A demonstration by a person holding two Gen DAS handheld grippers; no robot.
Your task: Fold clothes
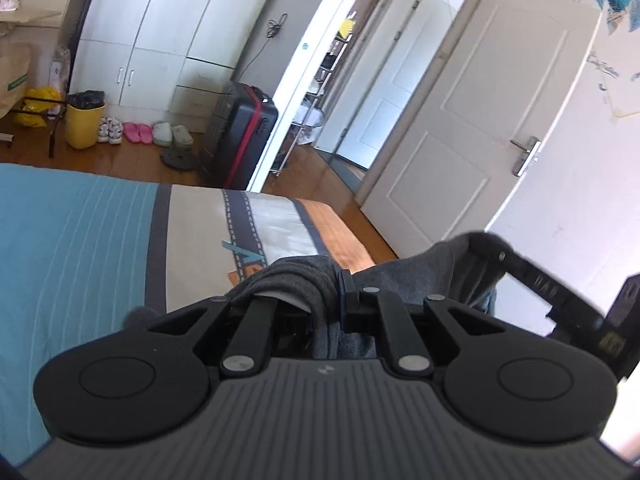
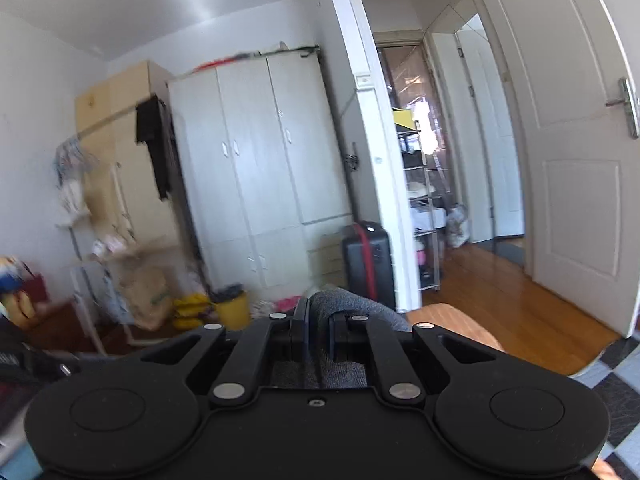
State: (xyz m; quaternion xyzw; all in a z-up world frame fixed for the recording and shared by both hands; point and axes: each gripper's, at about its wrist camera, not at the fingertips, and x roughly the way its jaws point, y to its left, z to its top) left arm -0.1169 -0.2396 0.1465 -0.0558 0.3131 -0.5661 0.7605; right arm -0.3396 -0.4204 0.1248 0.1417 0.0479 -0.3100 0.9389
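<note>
A dark grey garment [image 1: 404, 272] is bunched in my left gripper [image 1: 328, 300], which is shut on its folds above the bed. The cloth stretches right to my other gripper, whose black body [image 1: 560, 300] shows at the right edge of the left wrist view. In the right wrist view my right gripper [image 2: 318, 334] is shut on a roll of the same grey garment [image 2: 352, 308], held up in the air facing the wardrobe. Most of the garment hangs below both cameras, hidden.
The bed [image 1: 80, 248] has a teal striped cover with a beige and grey end panel. Beyond it are wooden floor [image 1: 320, 168], a dark suitcase [image 1: 248, 128], a yellow bin [image 1: 82, 124], shoes [image 1: 138, 132], white wardrobes [image 2: 256, 168] and an open white door [image 1: 468, 128].
</note>
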